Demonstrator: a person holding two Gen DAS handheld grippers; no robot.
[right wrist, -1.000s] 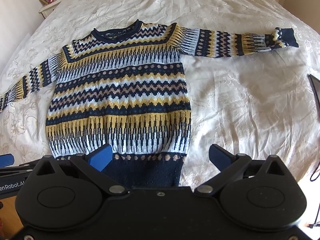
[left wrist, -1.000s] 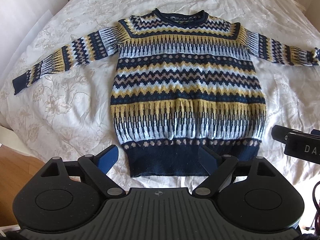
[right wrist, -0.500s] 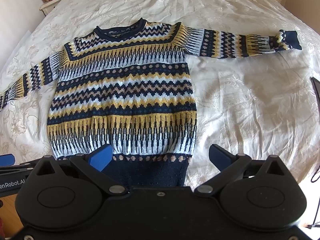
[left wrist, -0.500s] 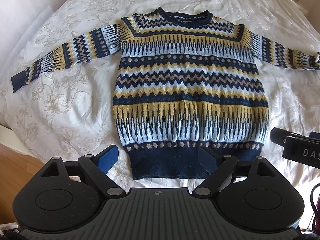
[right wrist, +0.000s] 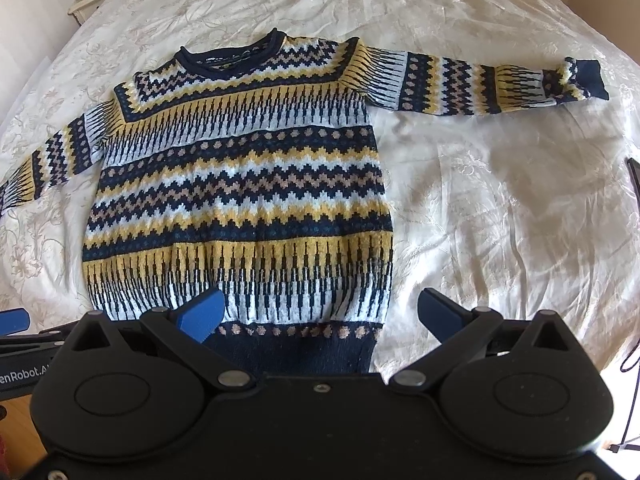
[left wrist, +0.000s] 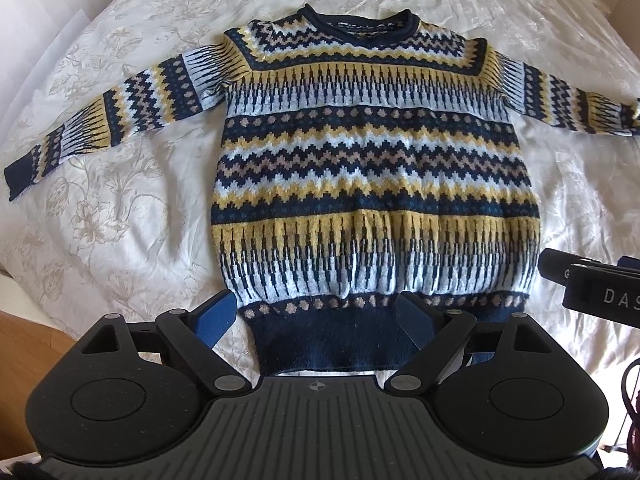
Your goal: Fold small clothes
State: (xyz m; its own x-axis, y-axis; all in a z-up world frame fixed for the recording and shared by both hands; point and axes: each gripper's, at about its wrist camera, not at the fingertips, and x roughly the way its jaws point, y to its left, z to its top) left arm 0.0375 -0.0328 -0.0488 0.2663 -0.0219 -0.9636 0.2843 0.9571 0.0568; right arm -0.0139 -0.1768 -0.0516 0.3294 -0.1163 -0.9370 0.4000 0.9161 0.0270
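A cream floral bedspread (left wrist: 120, 208) carries a patterned sweater (left wrist: 372, 168), sleeves spread, hem at the near edge; left gripper (left wrist: 320, 316) and right gripper (right wrist: 320, 314) hover there, jaws wide, empty.

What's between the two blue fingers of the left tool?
In the left wrist view, the sweater's dark navy hem band lies in the gap of the open left tool. The fingers don't press it; one hangs over the white bedspread.

Navy-and-yellow patterned knit sweater (left wrist: 376, 184) lies flat on the cream floral bedspread (left wrist: 120, 220), sleeves spread left and right — hem nearest my grippers, collar beyond.
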